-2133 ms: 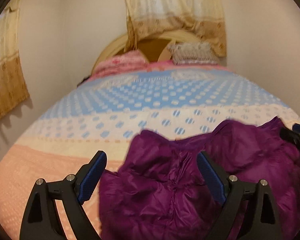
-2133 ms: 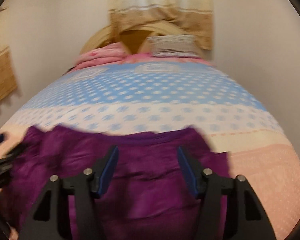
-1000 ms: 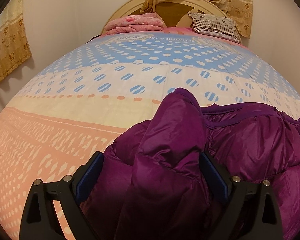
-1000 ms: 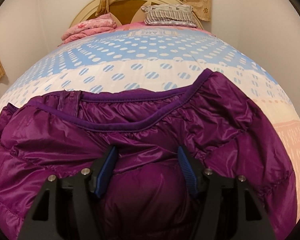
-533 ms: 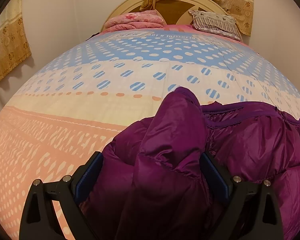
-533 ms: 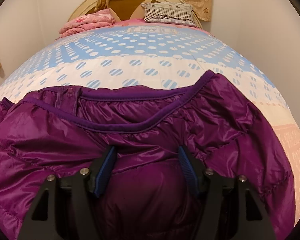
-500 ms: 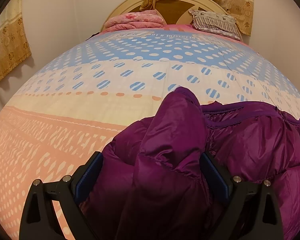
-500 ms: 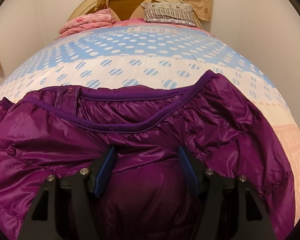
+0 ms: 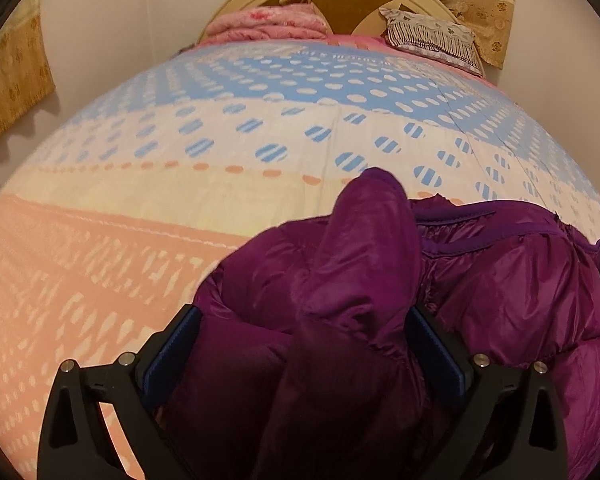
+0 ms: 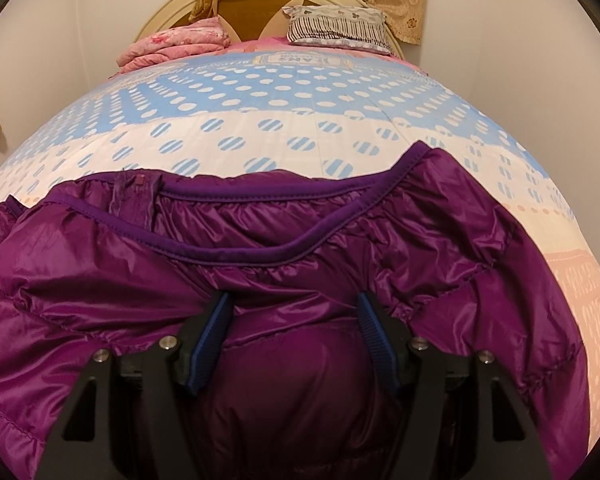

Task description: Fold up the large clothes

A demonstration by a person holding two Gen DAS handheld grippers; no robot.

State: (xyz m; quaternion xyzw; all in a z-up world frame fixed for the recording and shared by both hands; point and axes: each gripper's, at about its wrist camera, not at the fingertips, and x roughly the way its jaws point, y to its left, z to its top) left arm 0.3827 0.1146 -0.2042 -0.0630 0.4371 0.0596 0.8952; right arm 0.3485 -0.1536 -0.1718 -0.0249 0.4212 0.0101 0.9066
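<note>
- Currently, the shiny purple quilted down jacket [image 10: 300,272] lies spread on the bed's dotted blue, cream and peach cover [image 9: 180,184], giving flat support for folding.
- The left gripper [image 9: 300,344] straddles a bunched fold, fingers spread, unclenched.
- The right gripper [image 10: 294,332] likewise stands released over the padding below the collar.

I see a wide bed with a banded quilted cover [image 9: 148,200]: blue with white dots at the far end, white with striped blue dots in the middle, a cream strip, then peach with pale dashes nearest me. On it at the near end lies a shiny purple quilted puffer jacket [image 10: 300,264], bunched, its collar edge toward the headboard. At the far end I see a folded pink floral blanket [image 10: 176,46] on the left and a striped grey pillow with a fringed edge [image 10: 336,24] on the right, well apart from the jacket.
</note>
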